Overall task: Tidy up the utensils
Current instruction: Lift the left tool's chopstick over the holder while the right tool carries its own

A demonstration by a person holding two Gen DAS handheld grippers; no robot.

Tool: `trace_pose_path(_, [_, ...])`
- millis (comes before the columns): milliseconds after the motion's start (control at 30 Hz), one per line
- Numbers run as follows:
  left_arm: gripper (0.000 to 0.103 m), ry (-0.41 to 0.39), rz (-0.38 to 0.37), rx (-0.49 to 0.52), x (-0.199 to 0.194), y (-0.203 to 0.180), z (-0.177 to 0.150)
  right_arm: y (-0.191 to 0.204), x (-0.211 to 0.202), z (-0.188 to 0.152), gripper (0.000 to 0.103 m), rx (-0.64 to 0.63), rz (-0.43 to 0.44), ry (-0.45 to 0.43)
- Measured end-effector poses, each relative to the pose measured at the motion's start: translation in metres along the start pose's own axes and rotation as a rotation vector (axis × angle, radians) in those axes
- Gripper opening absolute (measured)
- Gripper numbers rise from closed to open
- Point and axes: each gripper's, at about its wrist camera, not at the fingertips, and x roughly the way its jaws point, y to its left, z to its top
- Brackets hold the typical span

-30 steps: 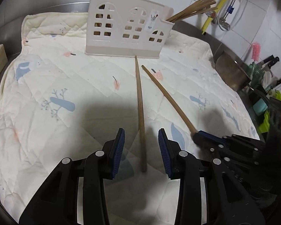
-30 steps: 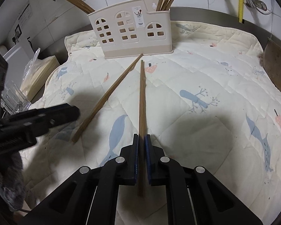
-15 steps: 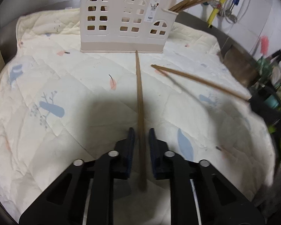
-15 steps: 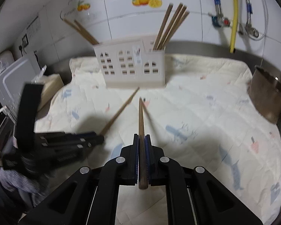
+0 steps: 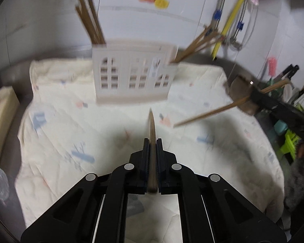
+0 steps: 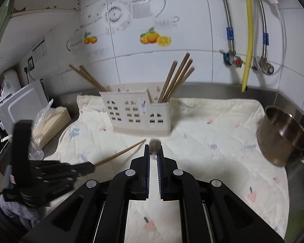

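My left gripper (image 5: pixel 152 141) is shut on a wooden chopstick (image 5: pixel 152 125) that points forward at the cream utensil holder (image 5: pixel 132 77), lifted off the mat. My right gripper (image 6: pixel 154 147) is shut on another chopstick (image 6: pixel 155 144), seen end-on and tilted up toward the holder (image 6: pixel 139 115). The right gripper with its chopstick (image 5: pixel 212 111) shows at the right of the left wrist view. The left gripper (image 6: pixel 50 174) with its chopstick (image 6: pixel 121 151) shows at the left of the right wrist view. Several chopsticks (image 6: pixel 176 81) stand in the holder's right end and more (image 6: pixel 87 77) in its left end.
A quilted cream mat (image 6: pixel 223 141) covers the steel counter. A steel pot (image 6: pixel 281 133) stands at the right. A wrapped block (image 6: pixel 50 121) and a white appliance (image 6: pixel 20 103) are at the left. Hoses and a yellow pipe (image 6: pixel 248 30) hang on the tiled wall.
My left gripper closed on the chopstick lying on the mat. Both grippers lifted their chopsticks off the mat and tilted up toward the holder.
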Motion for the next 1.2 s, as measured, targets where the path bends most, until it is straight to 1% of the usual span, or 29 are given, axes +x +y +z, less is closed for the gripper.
trace_pose_path(167, [0.005, -0.049, 0.012, 0.062, -0.017, -0.009, 0.027, -0.004, 0.003, 0.02, 0.007, -0.016, 0.016, 0.003])
trace_pose_path(333, [0.005, -0.083, -0.003, 0.069, -0.029, -0.006, 0.056, -0.006, 0.003, 0.053, 0.007, -0.048, 0.041, -0.007])
trace_pose_path(433, [0.005, -0.11, 0.011, 0.08, -0.037, -0.004, 0.074, -0.006, 0.001, 0.072, 0.007, -0.067, 0.049, -0.023])
trace_pose_path(633, [0.005, -0.197, 0.044, 0.115, -0.067, -0.002, 0.116, -0.006, 0.003, 0.11, 0.007, -0.086, 0.071, -0.059])
trace_pose_path(733, [0.005, -0.248, 0.07, 0.127, -0.086, 0.0, 0.135, -0.005, 0.004, 0.125, 0.007, -0.085, 0.081, -0.086])
trace_pose_path(800, [0.005, -0.266, 0.08, 0.127, -0.091, 0.002, 0.143, -0.007, 0.005, 0.135, 0.007, -0.072, 0.094, -0.104])
trace_pose_path(967, [0.005, -0.283, 0.1, 0.109, -0.093, 0.01, 0.16, -0.008, 0.007, 0.164, 0.007, -0.054, 0.096, -0.179])
trace_pose_path(1067, [0.005, -0.29, 0.109, 0.113, -0.09, 0.012, 0.166, -0.008, 0.01, 0.176, 0.007, -0.054, 0.076, -0.215])
trace_pose_path(1133, [0.005, -0.283, 0.144, 0.131, -0.082, 0.011, 0.169, -0.01, 0.015, 0.183, 0.007, -0.04, 0.074, -0.226])
trace_pose_path(1200, [0.005, -0.262, 0.131, 0.124, -0.073, 0.015, 0.171, -0.01, 0.023, 0.187, 0.007, -0.032, 0.067, -0.238])
